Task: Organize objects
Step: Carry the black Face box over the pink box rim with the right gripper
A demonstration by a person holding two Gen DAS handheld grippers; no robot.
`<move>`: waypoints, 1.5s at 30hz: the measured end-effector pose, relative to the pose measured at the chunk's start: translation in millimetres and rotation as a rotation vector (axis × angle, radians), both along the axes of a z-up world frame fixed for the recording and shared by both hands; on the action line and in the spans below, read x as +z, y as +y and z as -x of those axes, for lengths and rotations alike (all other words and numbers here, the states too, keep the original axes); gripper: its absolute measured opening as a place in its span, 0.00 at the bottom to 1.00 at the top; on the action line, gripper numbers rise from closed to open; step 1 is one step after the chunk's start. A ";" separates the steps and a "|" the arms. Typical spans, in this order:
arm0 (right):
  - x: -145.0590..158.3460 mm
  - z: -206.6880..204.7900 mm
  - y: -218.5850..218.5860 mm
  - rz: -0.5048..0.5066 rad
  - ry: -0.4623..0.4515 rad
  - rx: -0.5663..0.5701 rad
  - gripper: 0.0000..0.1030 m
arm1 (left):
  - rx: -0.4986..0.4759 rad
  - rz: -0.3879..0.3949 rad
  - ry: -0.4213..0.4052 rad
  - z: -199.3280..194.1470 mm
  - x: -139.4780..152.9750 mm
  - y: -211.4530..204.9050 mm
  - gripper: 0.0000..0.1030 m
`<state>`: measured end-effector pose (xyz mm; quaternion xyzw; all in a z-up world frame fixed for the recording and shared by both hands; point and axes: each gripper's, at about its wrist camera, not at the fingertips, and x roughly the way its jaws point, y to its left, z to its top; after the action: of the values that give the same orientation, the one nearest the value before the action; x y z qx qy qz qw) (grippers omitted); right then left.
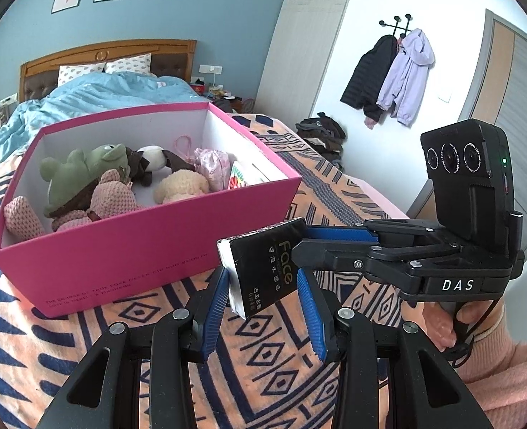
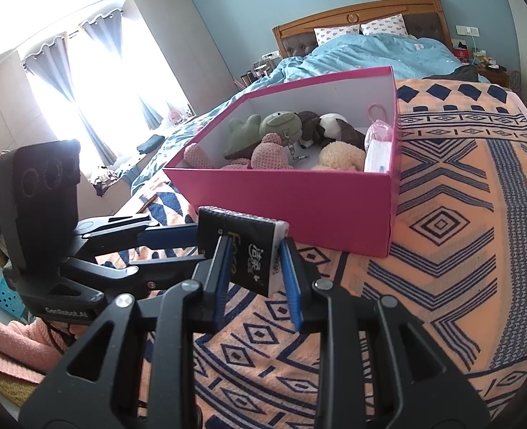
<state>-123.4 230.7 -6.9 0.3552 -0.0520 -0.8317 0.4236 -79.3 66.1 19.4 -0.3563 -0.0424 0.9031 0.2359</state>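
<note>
A black tissue pack [image 1: 263,268] printed with "Face" is held in the air between both claws, just in front of the pink box [image 1: 149,246] and above the patterned blanket [image 1: 281,357]. In the left wrist view the pack's long axis runs from its upper left corner down toward the lower right, tilted, with its broad black face turned toward the camera and its white end showing on the left edge. In the right wrist view the same pack [image 2: 243,250] stands tilted, its top edge slanting down to the right.

The left claw [image 1: 263,286] is closed on the pack: its blue pads [image 1: 216,307] stand on either side of the pack's lower part, and the gap is as narrow as the pack allows. The right claw [image 1: 306,239] reaches in from the right of the left claw and grips the pack's upper right corner; from its own camera the right claw [image 2: 254,268] has its blue pads [image 2: 292,279] pressed on both flat sides. A hand [image 1: 442,329] in a pink sleeve holds the right claw's handle.

Beyond the claws, the open box holds a green frog toy [image 1: 84,175], pink knitted toys [image 1: 109,196], a cream plush [image 1: 181,186] and a pink pouch [image 1: 213,164].
</note>
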 end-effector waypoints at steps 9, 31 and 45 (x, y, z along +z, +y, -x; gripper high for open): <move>5.4 -0.2 -1.1 0.001 0.016 0.003 0.30 | 0.004 0.000 0.009 2.2 3.7 -1.0 0.38; 20.8 3.5 -2.5 0.006 0.060 0.004 0.30 | 0.009 0.006 0.035 10.2 14.1 -2.8 0.38; 27.1 7.6 -3.2 0.008 0.078 0.003 0.30 | 0.010 0.004 0.042 13.8 17.9 -3.6 0.38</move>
<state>-131.0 227.5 20.2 0.3207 -0.0384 -0.8442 0.4278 -93.1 62.5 37.3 -0.3375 -0.0373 0.9116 0.2316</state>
